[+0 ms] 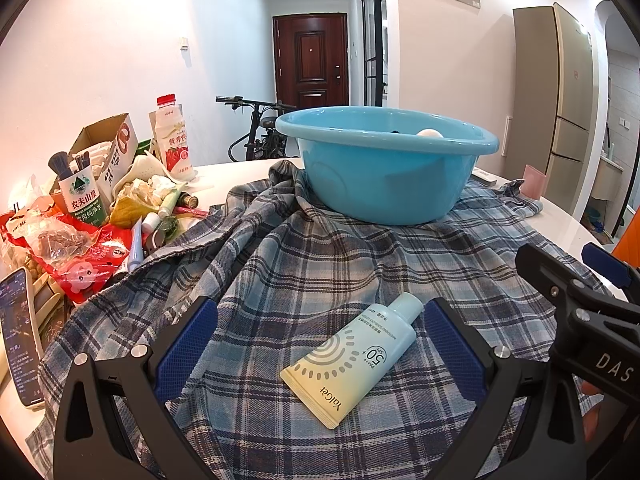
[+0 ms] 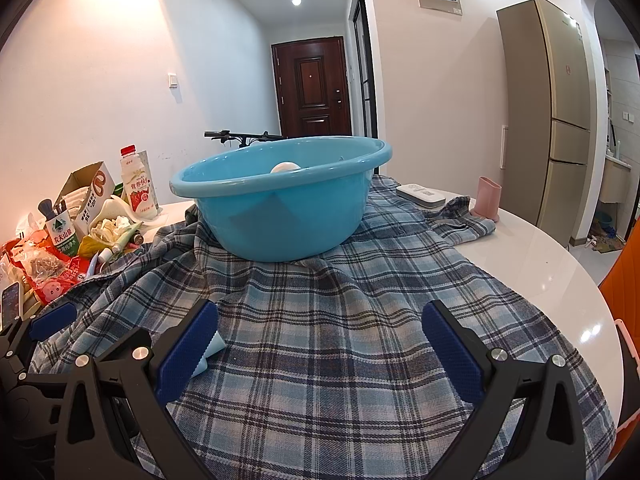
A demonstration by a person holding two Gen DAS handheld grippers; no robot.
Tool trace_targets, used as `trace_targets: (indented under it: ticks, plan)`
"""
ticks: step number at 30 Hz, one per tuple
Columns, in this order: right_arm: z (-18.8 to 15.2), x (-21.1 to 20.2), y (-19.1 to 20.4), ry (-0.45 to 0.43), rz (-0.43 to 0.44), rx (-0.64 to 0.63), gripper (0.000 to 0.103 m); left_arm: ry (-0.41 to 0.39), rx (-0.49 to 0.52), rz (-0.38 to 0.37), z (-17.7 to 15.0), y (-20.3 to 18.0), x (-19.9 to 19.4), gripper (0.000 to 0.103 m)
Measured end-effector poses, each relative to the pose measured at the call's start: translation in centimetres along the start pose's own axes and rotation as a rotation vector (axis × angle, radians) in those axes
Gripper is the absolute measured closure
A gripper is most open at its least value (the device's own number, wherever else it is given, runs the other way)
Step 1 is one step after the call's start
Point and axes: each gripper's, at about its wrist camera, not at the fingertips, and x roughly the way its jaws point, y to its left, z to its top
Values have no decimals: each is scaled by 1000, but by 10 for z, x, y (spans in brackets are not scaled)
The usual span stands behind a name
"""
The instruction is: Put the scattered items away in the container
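Observation:
A blue-and-yellow sunscreen tube [image 1: 352,360] lies on the plaid cloth [image 1: 304,264], between the open fingers of my left gripper [image 1: 320,340], not touched. Its cap [image 2: 212,350] peeks past my right gripper's left finger. A blue plastic basin [image 1: 384,164] stands on the cloth beyond it, with a white round object [image 1: 429,133] and something dark inside. In the right wrist view the basin [image 2: 280,208] is ahead. My right gripper [image 2: 320,344] is open and empty above the cloth, to the right of the left gripper; it shows in the left wrist view [image 1: 576,300].
A heap of clutter sits at the left: red snack bags [image 1: 68,248], a cut water bottle with brushes [image 1: 82,196], a cardboard box [image 1: 108,148], a milk bottle [image 1: 173,140], small tubes. A phone [image 1: 18,336] lies at far left. A pink cup [image 2: 487,198] and white remote [image 2: 420,194] are at back right.

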Motion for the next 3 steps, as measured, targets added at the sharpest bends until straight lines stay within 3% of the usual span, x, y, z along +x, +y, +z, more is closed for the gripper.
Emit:
trace_targets:
  ticks: [3]
  plan:
    - [0,0,0,0,0,0,0,-2,5,2,-1,0,1,0]
